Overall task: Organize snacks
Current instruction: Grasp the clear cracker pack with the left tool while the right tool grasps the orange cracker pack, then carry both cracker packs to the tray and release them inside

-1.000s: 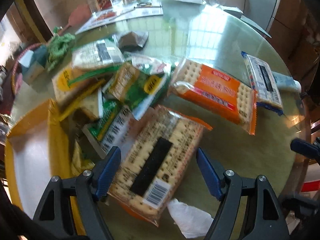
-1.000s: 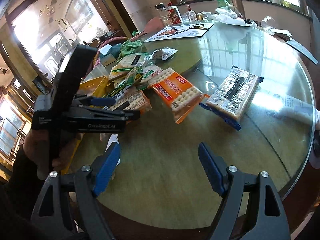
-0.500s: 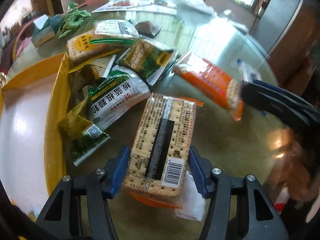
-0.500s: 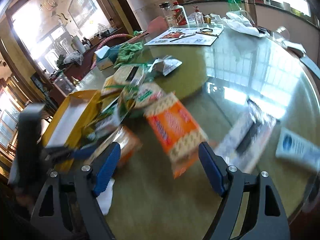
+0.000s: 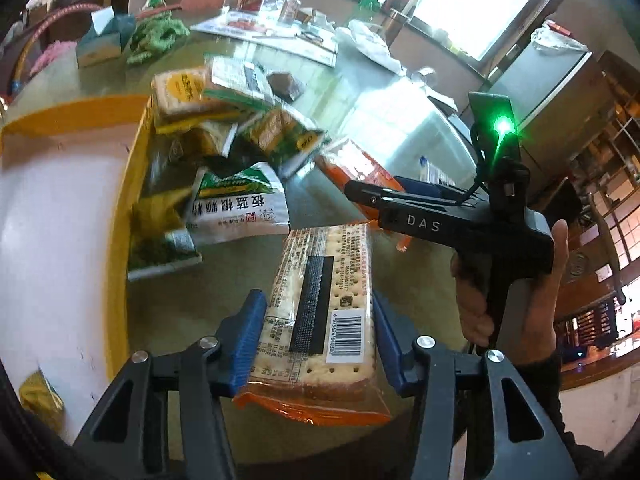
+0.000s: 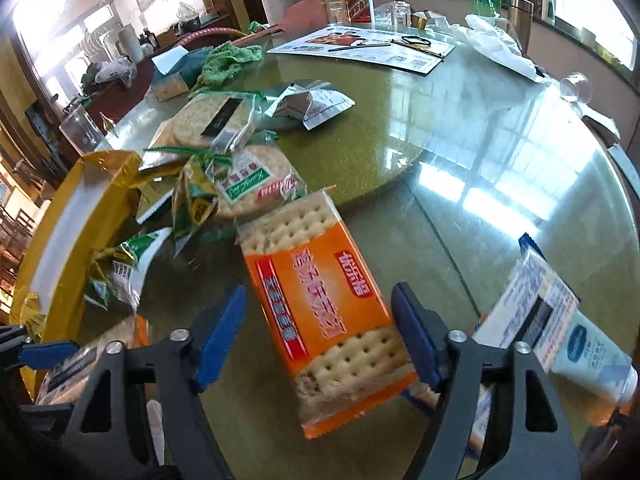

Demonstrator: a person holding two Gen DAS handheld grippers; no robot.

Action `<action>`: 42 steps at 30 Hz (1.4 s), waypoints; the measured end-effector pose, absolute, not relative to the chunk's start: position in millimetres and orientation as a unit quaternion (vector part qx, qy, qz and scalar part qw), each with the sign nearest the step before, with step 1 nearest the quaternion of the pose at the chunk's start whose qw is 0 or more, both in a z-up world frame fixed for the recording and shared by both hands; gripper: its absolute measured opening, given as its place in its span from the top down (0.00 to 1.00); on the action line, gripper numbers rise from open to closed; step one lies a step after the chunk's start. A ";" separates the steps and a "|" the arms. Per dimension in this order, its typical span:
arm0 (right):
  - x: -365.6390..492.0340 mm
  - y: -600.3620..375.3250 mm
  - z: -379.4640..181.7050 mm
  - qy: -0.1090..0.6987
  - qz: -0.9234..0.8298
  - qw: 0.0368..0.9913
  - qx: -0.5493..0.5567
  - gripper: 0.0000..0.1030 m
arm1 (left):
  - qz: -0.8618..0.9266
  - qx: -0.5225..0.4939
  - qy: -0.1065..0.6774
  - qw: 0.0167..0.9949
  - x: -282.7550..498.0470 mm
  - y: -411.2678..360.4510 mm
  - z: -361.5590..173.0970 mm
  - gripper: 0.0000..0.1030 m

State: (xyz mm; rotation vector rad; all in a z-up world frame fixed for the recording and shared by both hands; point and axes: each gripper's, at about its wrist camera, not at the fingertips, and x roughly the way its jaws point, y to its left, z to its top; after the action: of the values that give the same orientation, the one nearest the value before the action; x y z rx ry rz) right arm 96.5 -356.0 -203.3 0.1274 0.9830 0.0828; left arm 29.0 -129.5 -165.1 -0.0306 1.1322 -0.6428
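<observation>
Lying between left gripper (image 5: 318,330) pads: cracker pack (image 5: 320,312), seemingly clamped.

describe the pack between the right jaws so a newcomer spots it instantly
On the round glass table, just past the yellow tray and the heap of green packets, an orange cracker pack lies flat between the right gripper's open jaws. Alone there, it shows a solid orange label face up, bare crackers at both ends.

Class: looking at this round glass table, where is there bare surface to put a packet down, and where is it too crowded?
Bare: the wide glass table stretch between the orange cracker packet and the white plastic bag. Crowded: the green snack-packet heap beside the yellow box.
</observation>
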 end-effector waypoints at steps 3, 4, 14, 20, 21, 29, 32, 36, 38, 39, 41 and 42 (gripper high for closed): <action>87.3 -350.9 -207.6 0.475 0.025 0.878 0.051 0.37 | -0.300 -0.011 0.536 0.789 25.4 -132.7 -174.1 0.50; 85.0 -350.3 -208.4 0.475 0.024 0.878 0.052 0.38 | -0.300 -0.008 0.538 0.788 22.4 -132.8 -175.9 0.50; 30.5 -338.9 -209.1 0.468 0.002 0.881 0.073 0.44 | -0.300 -0.001 0.547 0.782 0.3 -128.8 -184.2 0.50; -11.3 -330.7 -210.5 0.456 -0.010 0.886 0.080 0.44 | -0.282 0.028 0.543 0.790 -14.7 -131.1 -190.8 0.49; -18.4 -329.2 -211.0 0.454 -0.013 0.887 0.079 0.44 | -0.279 0.034 0.540 0.793 -17.2 -131.9 -190.7 0.49; -48.9 -321.5 -212.4 0.445 -0.029 0.892 0.074 0.43 | -0.244 0.106 0.522 0.810 -24.9 -153.8 -204.1 0.41; -50.9 -317.5 -212.6 0.445 -0.035 0.893 0.063 0.43 | -0.227 0.143 0.510 0.817 -25.6 -159.2 -208.6 0.34; -52.2 -307.0 -214.8 0.443 -0.047 0.895 0.028 0.43 | -0.214 0.150 0.497 0.827 -26.3 -157.4 -211.7 0.30; -53.6 -303.2 -214.8 0.443 -0.042 0.895 0.025 0.44 | -0.213 0.146 0.495 0.830 -26.6 -154.9 -212.1 0.32; -54.9 -301.3 -214.9 0.444 -0.041 0.895 0.024 0.44 | -0.210 0.140 0.494 0.832 -27.7 -152.4 -212.0 0.38; -55.7 -299.4 -214.7 0.445 -0.040 0.894 0.021 0.44 | -0.205 0.140 0.487 0.837 -33.5 -148.6 -210.1 0.47; -56.5 -298.1 -214.8 0.445 -0.038 0.894 0.022 0.44 | -0.203 0.139 0.488 0.838 -35.6 -147.1 -209.7 0.47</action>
State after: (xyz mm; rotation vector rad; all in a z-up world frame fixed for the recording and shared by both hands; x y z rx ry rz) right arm -56.5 -298.1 -214.8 0.0449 0.9233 -0.0798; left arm -35.6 -147.1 -209.7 0.2933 1.0321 -0.4294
